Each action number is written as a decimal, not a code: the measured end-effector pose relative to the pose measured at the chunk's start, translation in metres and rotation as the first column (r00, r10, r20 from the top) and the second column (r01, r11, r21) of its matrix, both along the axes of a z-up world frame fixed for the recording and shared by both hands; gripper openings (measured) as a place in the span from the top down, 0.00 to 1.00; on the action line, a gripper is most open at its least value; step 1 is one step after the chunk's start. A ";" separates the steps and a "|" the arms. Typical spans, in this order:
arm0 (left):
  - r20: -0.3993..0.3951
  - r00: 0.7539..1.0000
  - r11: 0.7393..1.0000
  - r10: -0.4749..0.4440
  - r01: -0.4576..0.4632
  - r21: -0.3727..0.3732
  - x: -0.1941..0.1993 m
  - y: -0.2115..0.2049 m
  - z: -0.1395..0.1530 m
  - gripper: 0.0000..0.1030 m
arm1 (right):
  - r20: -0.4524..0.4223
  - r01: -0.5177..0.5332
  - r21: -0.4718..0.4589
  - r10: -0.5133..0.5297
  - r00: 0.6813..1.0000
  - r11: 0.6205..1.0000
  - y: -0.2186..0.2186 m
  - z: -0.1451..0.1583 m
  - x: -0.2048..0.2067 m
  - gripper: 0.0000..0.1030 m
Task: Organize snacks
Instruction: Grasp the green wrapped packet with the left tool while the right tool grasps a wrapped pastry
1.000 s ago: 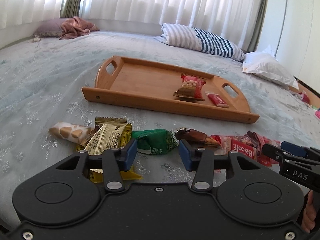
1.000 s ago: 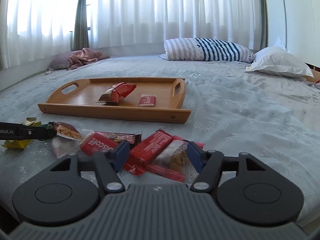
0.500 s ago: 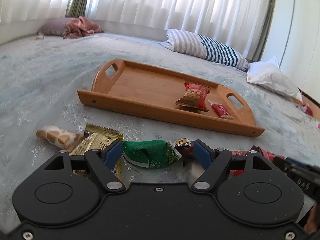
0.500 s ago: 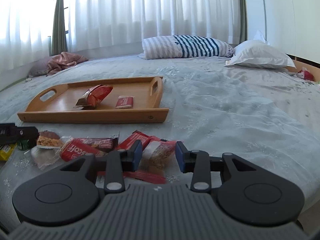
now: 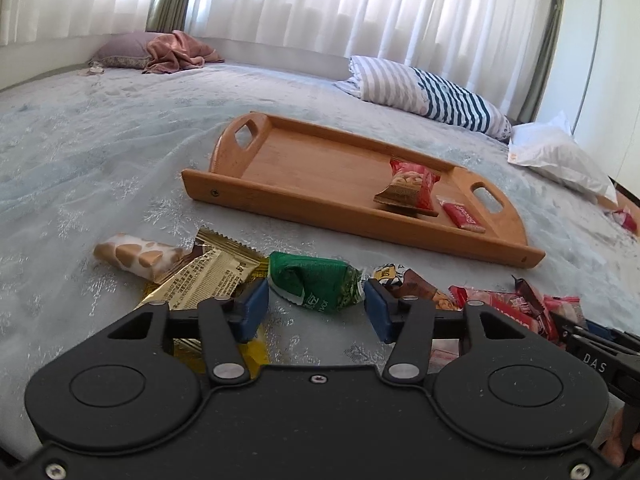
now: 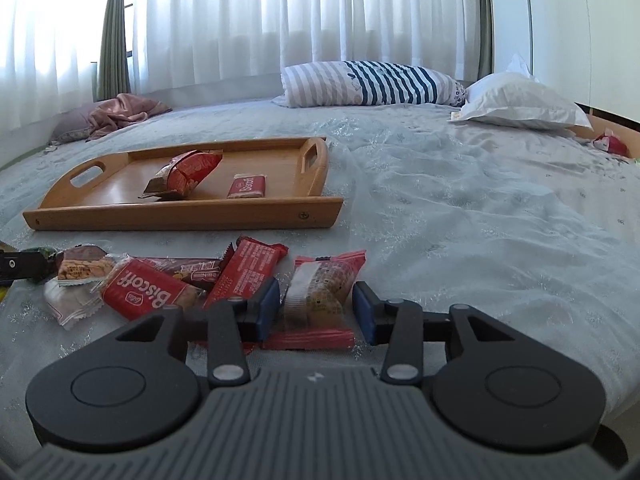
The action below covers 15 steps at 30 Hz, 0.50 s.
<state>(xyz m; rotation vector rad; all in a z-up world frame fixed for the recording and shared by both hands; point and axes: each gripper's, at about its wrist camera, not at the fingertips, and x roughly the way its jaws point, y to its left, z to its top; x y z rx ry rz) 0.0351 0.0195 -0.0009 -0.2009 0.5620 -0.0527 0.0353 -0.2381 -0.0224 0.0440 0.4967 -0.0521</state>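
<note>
Two claws reach for snacks on the bed

The left claw (image 5: 316,310), just closing, is apart around the green snack (image 5: 316,282); the right claw (image 6: 316,308), just opening, is apart around the cracker pack (image 6: 322,288). Squeeze each gently in the middle.

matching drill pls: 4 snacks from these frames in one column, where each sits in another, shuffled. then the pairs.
1. green packet
2. small Biscoff pack
3. clear cracker pack with red ends
4. white bar with tan patches

A. on the wooden tray
B. on the bed, between the right gripper pads
C. on the bed, just ahead of the left gripper
D. far left end of the loose row on the bed

Pairs: 1-C, 2-A, 3-B, 4-D
</note>
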 end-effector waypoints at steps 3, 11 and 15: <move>0.014 1.000 1.000 -0.006 0.006 0.003 0.007 -0.002 0.002 0.42 | -0.002 -0.003 0.014 0.003 1.000 1.000 -0.001 0.001 0.000 0.57; -0.030 0.999 0.998 -0.020 0.021 0.057 0.027 -0.010 -0.003 0.51 | -0.002 -0.016 0.036 0.016 1.000 0.999 -0.008 0.008 -0.004 0.63; -0.032 0.999 1.000 -0.022 0.023 0.021 0.022 -0.006 0.002 0.56 | 0.010 -0.015 0.037 0.014 1.000 0.999 -0.010 0.013 -0.006 0.64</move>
